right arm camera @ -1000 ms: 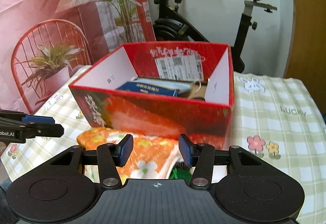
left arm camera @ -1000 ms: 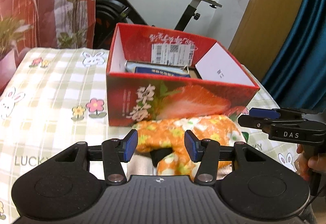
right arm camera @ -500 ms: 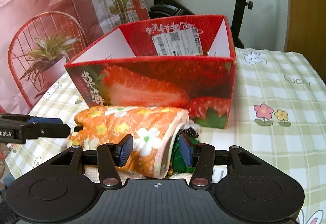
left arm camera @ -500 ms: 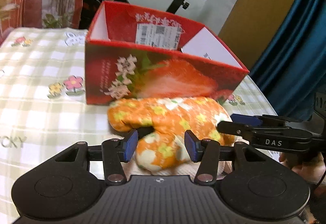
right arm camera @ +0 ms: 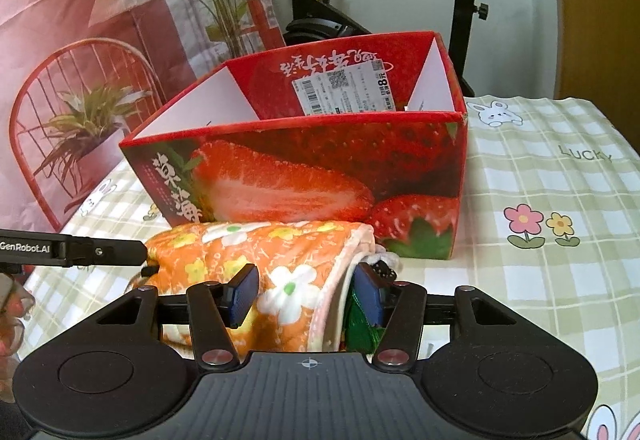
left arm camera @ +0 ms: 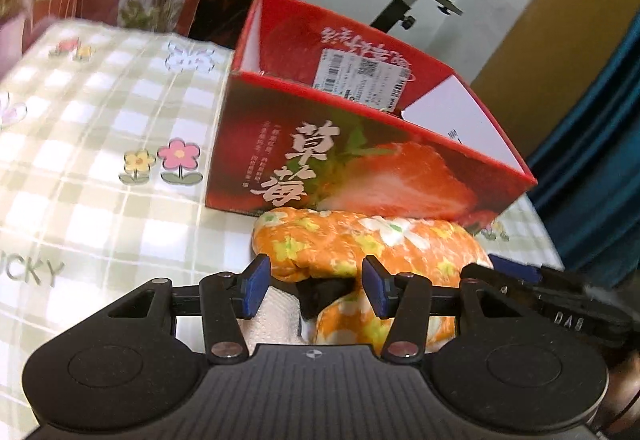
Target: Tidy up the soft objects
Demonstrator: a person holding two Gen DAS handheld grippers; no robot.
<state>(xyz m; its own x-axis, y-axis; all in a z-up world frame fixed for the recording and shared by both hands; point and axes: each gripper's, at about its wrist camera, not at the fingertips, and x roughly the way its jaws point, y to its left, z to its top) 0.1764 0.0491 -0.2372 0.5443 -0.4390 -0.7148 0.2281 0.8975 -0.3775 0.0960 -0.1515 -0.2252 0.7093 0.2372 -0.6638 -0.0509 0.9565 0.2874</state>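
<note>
Left hand-held gripper: fingers spread, low over the surface, straddling the near left end of the orange floral cloth bundle; pads not pressing it. A white cloth patch and a dark item sit between the fingers, under the bundle; what the dark item is cannot be told.

Right hand-held gripper: fingers spread around the bundle's right end, left pad touching the orange fabric, right pad beside a green item tucked under the pink-edged fold. No firm pinch visible.

The bundle lies just ahead of both grippers, its far side against the front wall of the red strawberry box. The box is open-topped, rim higher than the bundle. Open checked surface lies left of the left gripper and right of the right gripper; the right table edge is close behind the box corner in the left view. An exercise bike stands behind the box.

Versus half a second ago: both grippers have come closer to the bundle and sit further around it; the left view has tilted. The box has not moved.
</note>
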